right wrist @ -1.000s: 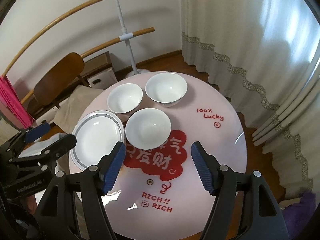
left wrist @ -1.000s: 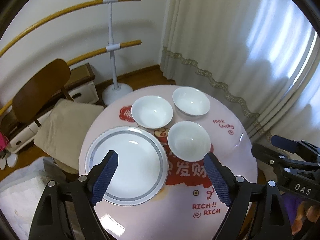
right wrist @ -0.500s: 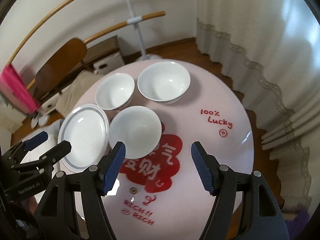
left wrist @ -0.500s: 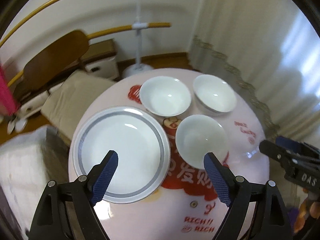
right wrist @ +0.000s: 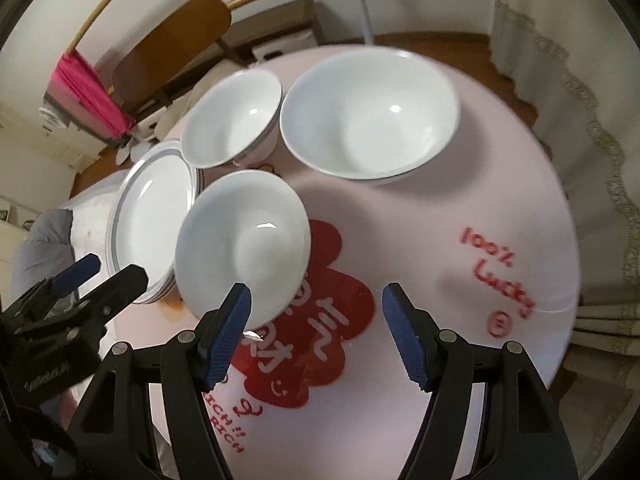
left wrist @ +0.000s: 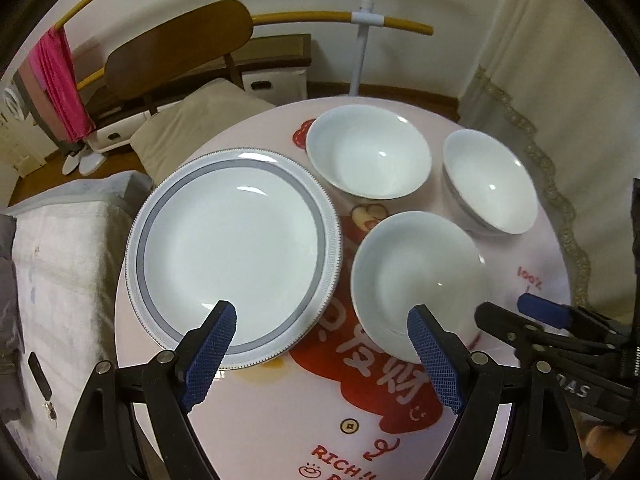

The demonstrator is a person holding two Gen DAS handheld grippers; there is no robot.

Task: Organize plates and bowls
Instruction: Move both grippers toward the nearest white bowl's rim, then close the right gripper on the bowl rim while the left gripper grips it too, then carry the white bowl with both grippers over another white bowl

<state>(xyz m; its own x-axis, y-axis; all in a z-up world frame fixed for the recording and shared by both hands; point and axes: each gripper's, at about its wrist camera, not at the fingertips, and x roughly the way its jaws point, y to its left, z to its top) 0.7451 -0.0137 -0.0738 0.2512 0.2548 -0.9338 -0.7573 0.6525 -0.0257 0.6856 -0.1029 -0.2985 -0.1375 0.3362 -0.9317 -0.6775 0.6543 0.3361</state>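
left gripper open | plate flat | three bowls upright, mouths up

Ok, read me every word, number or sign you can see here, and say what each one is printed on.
"100% Lucky": red, on the table.
"RICH!! RICH": red, on the table, near edge.
Large Chinese characters: on the table's red cloud; partly hidden, not read.
"DAS": on the right gripper; first letters hidden.
Lettering on the left gripper: too blurred.

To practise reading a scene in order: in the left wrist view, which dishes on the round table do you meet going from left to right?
Grey-rimmed plate → far-left bowl → nearest bowl → far-right bowl.
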